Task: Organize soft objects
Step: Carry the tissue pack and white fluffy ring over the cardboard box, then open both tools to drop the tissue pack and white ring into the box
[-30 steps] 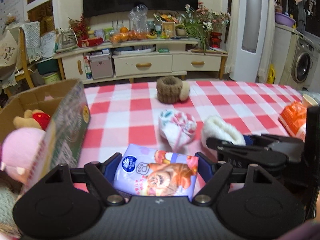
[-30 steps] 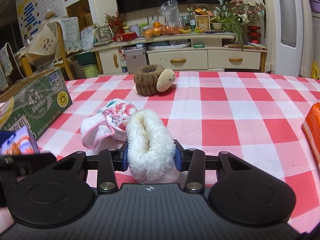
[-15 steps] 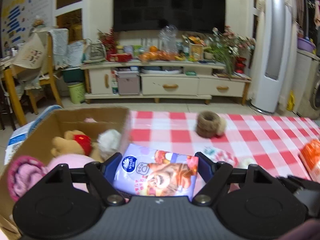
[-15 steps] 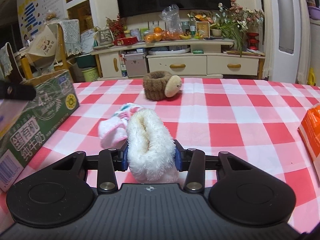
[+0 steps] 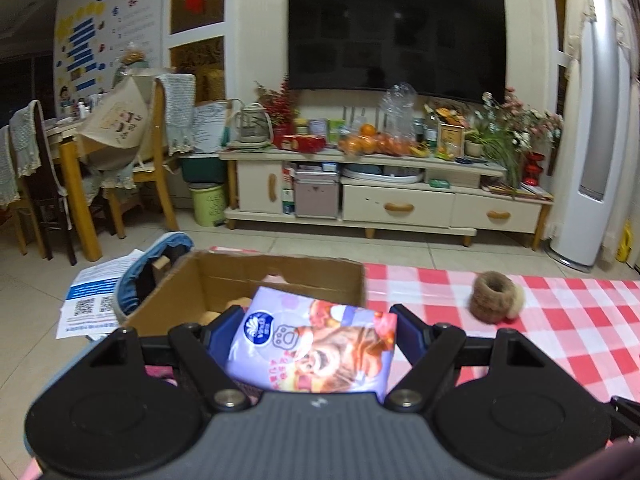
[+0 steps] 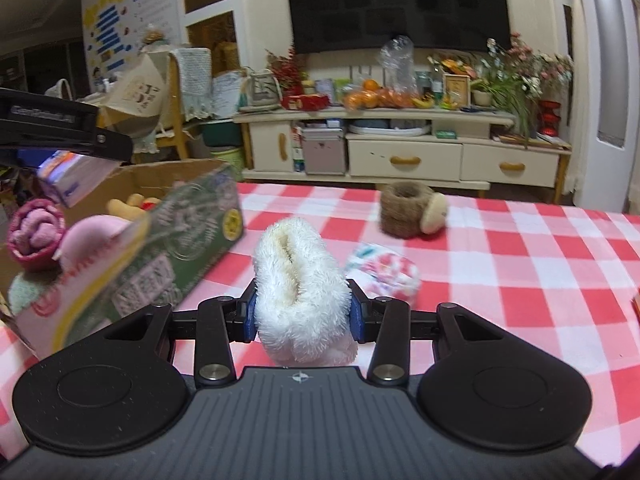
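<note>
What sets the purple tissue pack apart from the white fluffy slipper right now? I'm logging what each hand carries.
The purple tissue pack is a smooth printed plastic packet; the white fluffy slipper is shaggy plush. The pack is wide, so the left hand-held gripper spans it broadly; the right hand-held gripper pinches the slipper narrowly. The pack hangs over the cardboard box; the slipper is over the checked tablecloth. Both are gripped and lifted.

A home living room is showing here: a wall-mounted television (image 5: 396, 40) is hanging above a cream media cabinet (image 5: 384, 196) crowded with fruit and flowers, wooden dining chairs (image 5: 156, 160) are standing left, and a red-checked tablecloth (image 6: 520, 264) is covering the table.
</note>
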Motion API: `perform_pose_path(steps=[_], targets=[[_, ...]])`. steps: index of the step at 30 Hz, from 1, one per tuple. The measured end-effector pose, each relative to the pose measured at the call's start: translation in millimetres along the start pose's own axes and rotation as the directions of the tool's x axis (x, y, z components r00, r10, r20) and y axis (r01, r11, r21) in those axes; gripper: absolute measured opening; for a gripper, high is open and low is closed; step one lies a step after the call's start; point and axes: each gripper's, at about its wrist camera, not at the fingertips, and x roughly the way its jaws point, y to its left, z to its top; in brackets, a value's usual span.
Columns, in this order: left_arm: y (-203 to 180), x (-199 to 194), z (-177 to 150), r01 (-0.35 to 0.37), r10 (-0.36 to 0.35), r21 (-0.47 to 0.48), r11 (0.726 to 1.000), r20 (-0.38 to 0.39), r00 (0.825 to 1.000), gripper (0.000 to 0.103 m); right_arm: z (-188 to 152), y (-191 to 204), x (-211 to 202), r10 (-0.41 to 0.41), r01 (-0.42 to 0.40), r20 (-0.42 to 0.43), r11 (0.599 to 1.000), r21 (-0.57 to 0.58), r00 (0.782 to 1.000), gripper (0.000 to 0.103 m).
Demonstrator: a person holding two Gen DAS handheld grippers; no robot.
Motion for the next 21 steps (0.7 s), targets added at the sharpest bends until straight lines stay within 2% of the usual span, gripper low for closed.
perform_pose_path(steps=[8,21], targets=[[27,11,7,-0.056,0.056,-0.056,0.997,-0.004,0.998,0.078,16,34,7,0.056,-0.056,-0.004,0.998,-0.011,0.998,0.052],[57,24,10,-0.106,0.102,-0.136,0.985,-0.033,0.994,0.078,68,74,41,0.161,-0.160,0.023,0.986,-0.052,0.987,0.052]])
